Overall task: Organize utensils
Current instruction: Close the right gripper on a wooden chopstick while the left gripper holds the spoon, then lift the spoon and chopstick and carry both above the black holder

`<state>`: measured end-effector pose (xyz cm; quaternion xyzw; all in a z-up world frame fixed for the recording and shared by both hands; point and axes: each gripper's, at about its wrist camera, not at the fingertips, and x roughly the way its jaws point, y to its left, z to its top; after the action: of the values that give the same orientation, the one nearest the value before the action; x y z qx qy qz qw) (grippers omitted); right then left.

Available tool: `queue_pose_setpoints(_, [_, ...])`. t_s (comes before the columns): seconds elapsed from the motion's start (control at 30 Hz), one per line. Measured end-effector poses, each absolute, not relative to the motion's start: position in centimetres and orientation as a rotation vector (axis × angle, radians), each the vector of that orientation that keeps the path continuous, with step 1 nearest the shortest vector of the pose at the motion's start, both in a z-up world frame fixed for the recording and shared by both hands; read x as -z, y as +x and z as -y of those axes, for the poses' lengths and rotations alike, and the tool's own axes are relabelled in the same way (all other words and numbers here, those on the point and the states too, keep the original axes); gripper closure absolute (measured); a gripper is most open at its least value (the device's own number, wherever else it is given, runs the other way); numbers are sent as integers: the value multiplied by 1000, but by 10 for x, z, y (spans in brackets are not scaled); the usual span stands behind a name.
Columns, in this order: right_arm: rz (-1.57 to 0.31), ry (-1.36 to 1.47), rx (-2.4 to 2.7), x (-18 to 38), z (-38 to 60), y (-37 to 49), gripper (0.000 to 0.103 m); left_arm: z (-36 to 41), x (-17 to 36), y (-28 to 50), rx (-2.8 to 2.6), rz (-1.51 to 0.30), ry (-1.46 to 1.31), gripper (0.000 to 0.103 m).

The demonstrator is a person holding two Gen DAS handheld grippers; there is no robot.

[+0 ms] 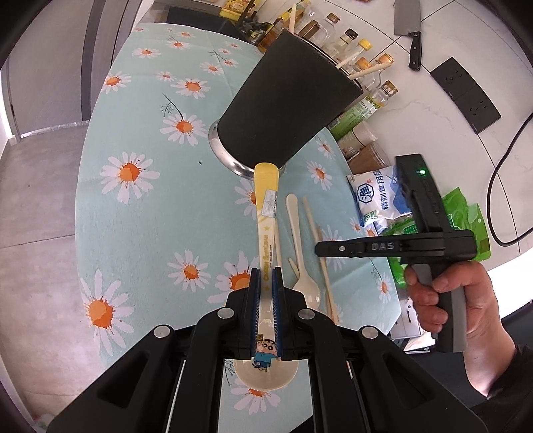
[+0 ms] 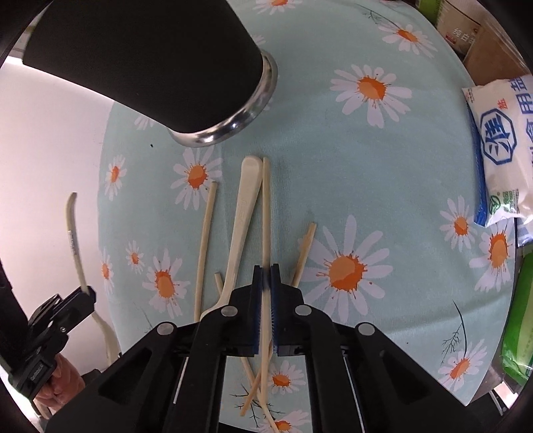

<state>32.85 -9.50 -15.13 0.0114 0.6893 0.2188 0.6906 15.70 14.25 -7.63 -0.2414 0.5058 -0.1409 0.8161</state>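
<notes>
My left gripper (image 1: pixel 266 279) is shut on a cream cartoon-print spoon (image 1: pixel 266 213), handle pointing toward the black utensil holder (image 1: pixel 286 103) with a steel base. My right gripper (image 2: pixel 266 276) is shut on a pale chopstick (image 2: pixel 265 206), low over the cloth. A plain cream spoon (image 2: pixel 243 213) and several loose chopsticks (image 2: pixel 205 243) lie beside it on the daisy tablecloth (image 2: pixel 366 173). The holder (image 2: pixel 143 56) stands just beyond them. The right gripper shows in the left wrist view (image 1: pixel 318 249), over the loose spoon (image 1: pixel 301 266). The left gripper (image 2: pixel 88 292) with its spoon shows at left in the right wrist view.
Oil and spice bottles (image 1: pixel 349 46) stand behind the holder. A cleaver (image 1: pixel 408 30) and wall sockets (image 1: pixel 466 93) are on the white wall. A salt bag (image 1: pixel 379 196) and green packets (image 1: pixel 466 226) sit at the table's right edge; the salt bag also shows in the right wrist view (image 2: pixel 503 146).
</notes>
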Motion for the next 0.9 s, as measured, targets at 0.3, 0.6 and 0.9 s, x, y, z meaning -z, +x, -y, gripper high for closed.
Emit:
queue_pose_setpoints(0.3, [-1427, 147, -598, 119, 115, 320, 97, -132, 74, 167, 308, -1066, -485, 97])
queue_pose_setpoints(0.6, [-1151, 222, -813, 69, 133, 303, 97, -126, 43, 171, 293, -934, -479, 97])
queue_pose_setpoints(0.9, [-856, 213, -943, -4, 137, 325, 97, -119, -17, 188, 263, -756, -442, 97])
